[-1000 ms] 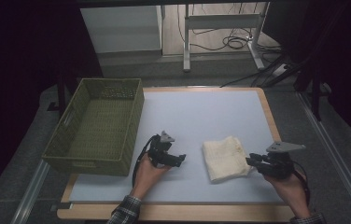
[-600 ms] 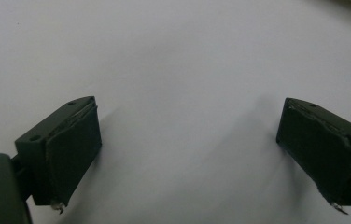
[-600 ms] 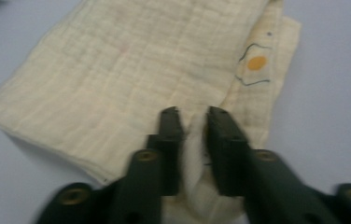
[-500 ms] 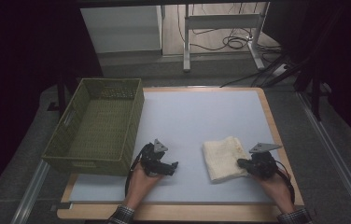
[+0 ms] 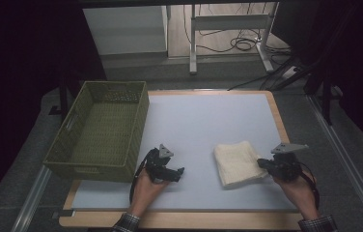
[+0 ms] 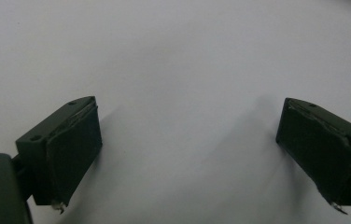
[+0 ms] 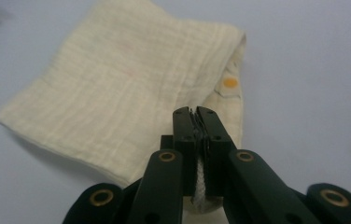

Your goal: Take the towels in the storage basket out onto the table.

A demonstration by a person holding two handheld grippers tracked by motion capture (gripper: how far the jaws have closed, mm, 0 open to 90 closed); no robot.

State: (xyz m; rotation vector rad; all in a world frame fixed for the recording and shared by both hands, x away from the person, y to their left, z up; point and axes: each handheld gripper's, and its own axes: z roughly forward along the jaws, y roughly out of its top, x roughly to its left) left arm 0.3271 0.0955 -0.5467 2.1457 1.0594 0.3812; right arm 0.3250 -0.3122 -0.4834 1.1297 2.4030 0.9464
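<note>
Right claw [image 7: 196, 114] newly clamped on cloth [image 7: 117, 84]

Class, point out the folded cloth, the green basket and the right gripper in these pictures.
folded cloth [image 5: 237, 162]: high view, middle of its top layer.
green basket [image 5: 143, 113]: high view, its right wall.
right gripper [image 7: 195, 116]: right gripper view, tips shut on the cloth's edge.

No readable text, label or number appears anywhere.

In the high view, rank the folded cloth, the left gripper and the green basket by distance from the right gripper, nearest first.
1. Folded cloth: clamped in the right gripper at its right edge.
2. Left gripper: left of the cloth, open.
3. Green basket: far left of the table.
</note>
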